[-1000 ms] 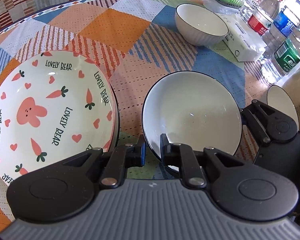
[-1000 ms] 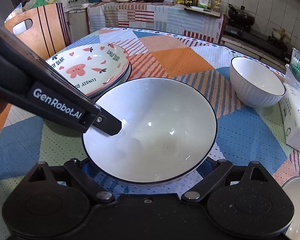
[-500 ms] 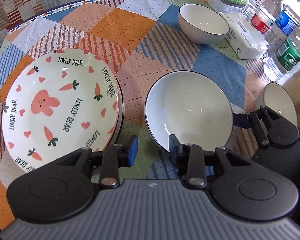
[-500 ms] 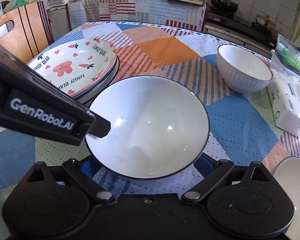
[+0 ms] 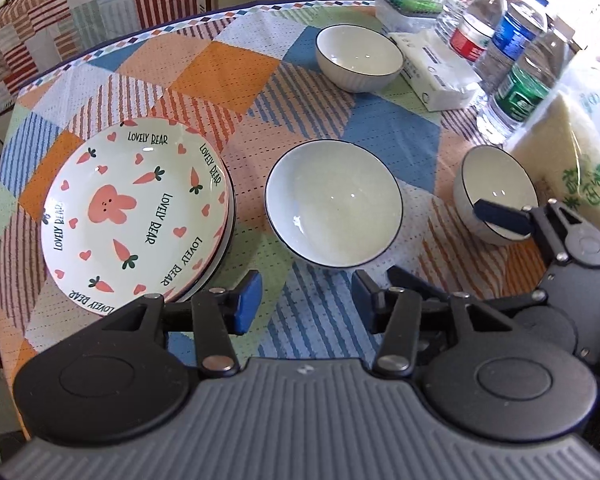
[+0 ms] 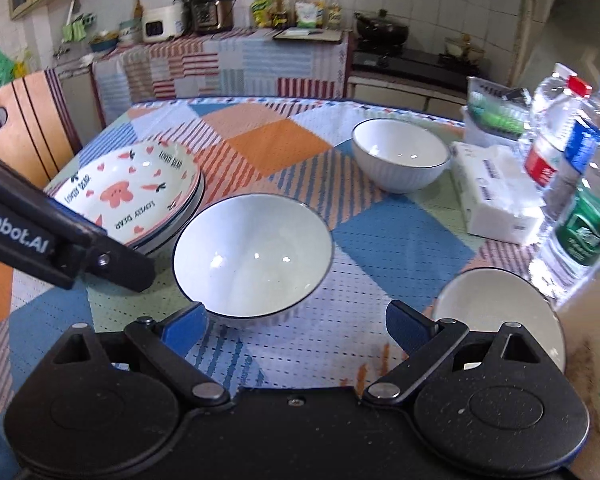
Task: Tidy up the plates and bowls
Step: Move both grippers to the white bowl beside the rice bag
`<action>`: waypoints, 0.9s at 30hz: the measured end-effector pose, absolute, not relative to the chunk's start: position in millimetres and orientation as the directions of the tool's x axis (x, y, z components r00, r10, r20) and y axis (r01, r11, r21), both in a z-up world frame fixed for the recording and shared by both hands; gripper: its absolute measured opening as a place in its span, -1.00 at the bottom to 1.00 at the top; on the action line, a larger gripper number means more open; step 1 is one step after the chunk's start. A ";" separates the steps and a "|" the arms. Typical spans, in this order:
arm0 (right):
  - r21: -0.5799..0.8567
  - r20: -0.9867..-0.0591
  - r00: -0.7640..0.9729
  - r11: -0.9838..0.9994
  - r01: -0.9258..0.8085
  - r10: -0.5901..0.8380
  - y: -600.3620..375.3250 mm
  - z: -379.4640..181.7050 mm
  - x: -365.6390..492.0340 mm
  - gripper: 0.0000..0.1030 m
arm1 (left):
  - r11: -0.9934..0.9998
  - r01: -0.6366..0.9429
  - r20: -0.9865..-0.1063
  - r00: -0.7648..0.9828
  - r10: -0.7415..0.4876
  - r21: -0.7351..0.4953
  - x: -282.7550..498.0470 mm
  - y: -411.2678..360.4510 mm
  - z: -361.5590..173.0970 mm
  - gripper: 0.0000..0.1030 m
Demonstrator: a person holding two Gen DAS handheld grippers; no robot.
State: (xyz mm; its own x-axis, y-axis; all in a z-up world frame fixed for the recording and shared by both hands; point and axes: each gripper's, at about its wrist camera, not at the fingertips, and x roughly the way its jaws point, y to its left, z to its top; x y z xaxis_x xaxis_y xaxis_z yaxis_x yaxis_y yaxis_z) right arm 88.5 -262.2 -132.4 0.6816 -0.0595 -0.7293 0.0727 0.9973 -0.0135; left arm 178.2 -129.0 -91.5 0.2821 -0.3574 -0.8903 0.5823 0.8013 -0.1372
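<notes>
1. Plates [image 5: 136,216] sit stacked at the left of the table [image 5: 228,72], the carrot-and-rabbit one on top; going by the rims showing under it there are at least two. That pile looks settled.
2. Bowls are not yet gathered. The middle bowl [image 5: 334,204] stands upright on the cloth just right of the plates, alone, with nothing inside it.
3. A far bowl [image 5: 359,58] stands well apart near the back edge, beside a tissue pack [image 5: 432,80] and the bottles [image 5: 512,52].
4. A third bowl [image 5: 496,192] stands at the right, next to a rice bag [image 5: 572,160].
5. Left gripper [image 5: 306,300] hovers above the cloth in front of the middle bowl; its jaws have just been opening, now part-way apart, and nothing is between them.
6. Right gripper [image 6: 296,324] has its jaws spread wide and empty, the middle bowl just ahead of its left pad and the third bowl close to its right pad.
7. My reading: the middle bowl serves as the base, and two bowls remain to be nested into it, so roughly half the work is left.
</notes>
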 end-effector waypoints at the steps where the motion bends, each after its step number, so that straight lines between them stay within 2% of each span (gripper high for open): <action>1: -0.017 -0.726 0.684 0.996 0.084 -0.070 -264.9 -129.1 83.7 0.90 | 0.802 0.582 -0.892 0.281 -0.355 -0.136 175.1 -128.8 -88.3 -0.06; 14: -0.088 -0.674 0.711 0.977 0.194 -0.202 -290.2 -102.7 22.9 0.91 | 0.762 0.637 -0.879 0.291 -0.379 -0.117 135.1 -140.4 -53.6 0.10; 27: -0.087 -0.726 0.640 0.957 0.276 -0.251 -314.1 -118.1 13.6 0.91 | 0.746 0.656 -0.876 0.286 -0.389 -0.117 123.6 -177.3 -51.0 0.12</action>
State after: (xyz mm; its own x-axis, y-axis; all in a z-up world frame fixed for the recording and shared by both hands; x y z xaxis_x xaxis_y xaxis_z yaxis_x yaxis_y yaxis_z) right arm 13.6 -314.1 -118.1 0.6398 -0.2508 -0.7264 0.2764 0.9571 -0.0871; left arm 123.6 -177.3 -51.0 0.2860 -0.3895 -0.8755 0.6560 0.7456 -0.1174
